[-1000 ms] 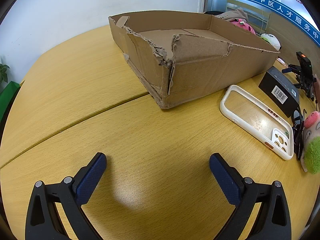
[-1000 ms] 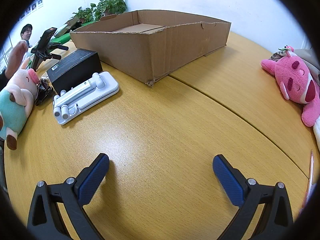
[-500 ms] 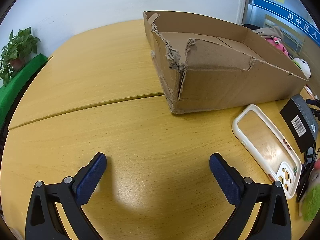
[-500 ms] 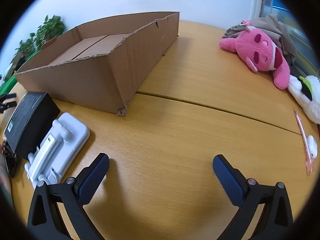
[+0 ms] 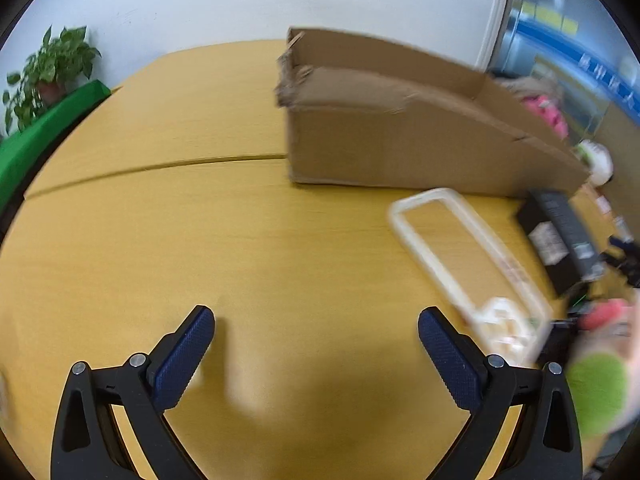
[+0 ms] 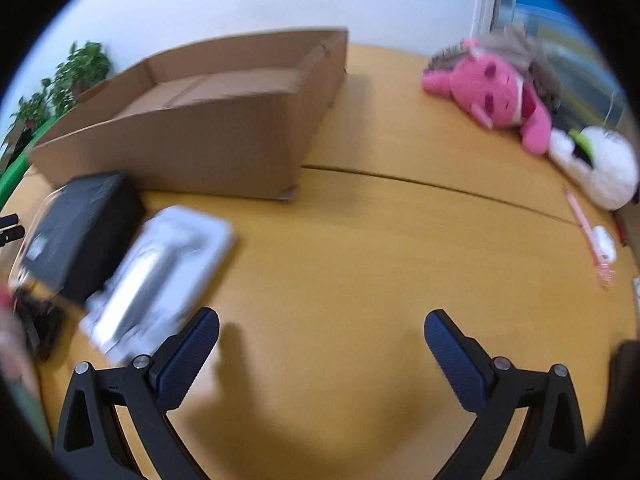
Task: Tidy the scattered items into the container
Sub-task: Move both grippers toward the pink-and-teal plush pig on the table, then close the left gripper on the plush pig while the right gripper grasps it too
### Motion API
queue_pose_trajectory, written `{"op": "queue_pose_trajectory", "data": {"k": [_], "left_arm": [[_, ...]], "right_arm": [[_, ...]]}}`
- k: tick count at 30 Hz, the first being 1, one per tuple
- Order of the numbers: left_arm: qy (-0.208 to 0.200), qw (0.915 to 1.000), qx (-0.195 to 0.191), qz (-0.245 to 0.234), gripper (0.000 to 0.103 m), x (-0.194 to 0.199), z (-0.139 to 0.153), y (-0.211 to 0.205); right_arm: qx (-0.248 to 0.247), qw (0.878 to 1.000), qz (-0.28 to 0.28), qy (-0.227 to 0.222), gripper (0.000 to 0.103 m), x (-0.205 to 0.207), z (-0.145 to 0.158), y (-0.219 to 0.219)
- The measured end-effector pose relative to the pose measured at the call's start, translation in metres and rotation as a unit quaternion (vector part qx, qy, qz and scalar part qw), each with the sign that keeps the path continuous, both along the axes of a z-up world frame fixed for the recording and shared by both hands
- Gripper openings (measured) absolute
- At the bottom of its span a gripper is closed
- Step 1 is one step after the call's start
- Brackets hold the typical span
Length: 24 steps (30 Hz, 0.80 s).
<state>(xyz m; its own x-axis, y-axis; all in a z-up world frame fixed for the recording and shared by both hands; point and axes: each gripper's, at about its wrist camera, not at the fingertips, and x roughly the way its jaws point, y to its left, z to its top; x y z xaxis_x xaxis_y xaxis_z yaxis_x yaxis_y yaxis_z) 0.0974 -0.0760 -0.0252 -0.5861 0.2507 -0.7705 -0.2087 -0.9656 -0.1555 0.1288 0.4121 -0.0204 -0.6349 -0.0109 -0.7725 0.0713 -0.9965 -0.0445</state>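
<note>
two tools (image 5: pixel 316 328) (image 6: pixel 322 330) spread wide | nothing held | cardboard box (image 5: pixel 400 144) empty

an office: round wooden meeting table (image 5: pixel 168 216), potted plant (image 5: pixel 48 68), glass partition with blue banner (image 5: pixel 576 40).

The right gripper (image 6: pixel 320 330) hangs spread wide over the wooden table (image 6: pixel 360 264), holding nothing. Ahead-left: cardboard box (image 6: pixel 224 136), black box (image 6: pixel 80 232), white holder (image 6: pixel 160 276). Far right: pink plush (image 6: pixel 496 96).
</note>
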Motion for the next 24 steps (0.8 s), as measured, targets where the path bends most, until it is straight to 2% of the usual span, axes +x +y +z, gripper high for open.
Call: {"op": "queue_pose_trajectory", "data": {"k": [4,7,9,11,14,17,21,24], "left_arm": [[0.039,0.9973,0.062,0.01,0.103,0.043,0.035,0.008],[0.077,0.9945,0.069,0.017,0.103,0.065,0.062,0.02],[0.1,0.9922,0.073,0.012,0.103,0.076,0.074,0.028],[0.127,0.9902,0.056,0.017,0.103,0.085,0.084,0.038],[0.153,0.987,0.05,-0.001,0.103,0.093,0.092,0.052],[0.156,0.9865,0.045,-0.02,0.103,0.107,0.085,0.073],[0.126,0.9911,0.023,-0.038,0.103,0.108,0.073,0.095],[0.12,0.991,0.038,-0.046,0.103,0.109,0.074,0.096]], "right_arm": [[-0.008,0.999,0.023,0.049,0.102,0.043,0.037,-0.027],[-0.038,0.995,0.06,0.065,0.102,0.062,0.061,-0.044],[-0.055,0.994,0.076,0.056,0.102,0.07,0.066,-0.056],[-0.075,0.993,0.085,0.037,0.102,0.076,0.065,-0.067],[-0.095,0.99,0.102,0.016,0.102,0.089,0.057,-0.089],[-0.119,0.987,0.1,0.032,0.102,0.112,0.054,-0.1],[-0.119,0.987,0.093,0.054,0.102,0.126,0.06,-0.103],[-0.121,0.984,0.111,0.073,0.102,0.135,0.071,-0.109]]}}
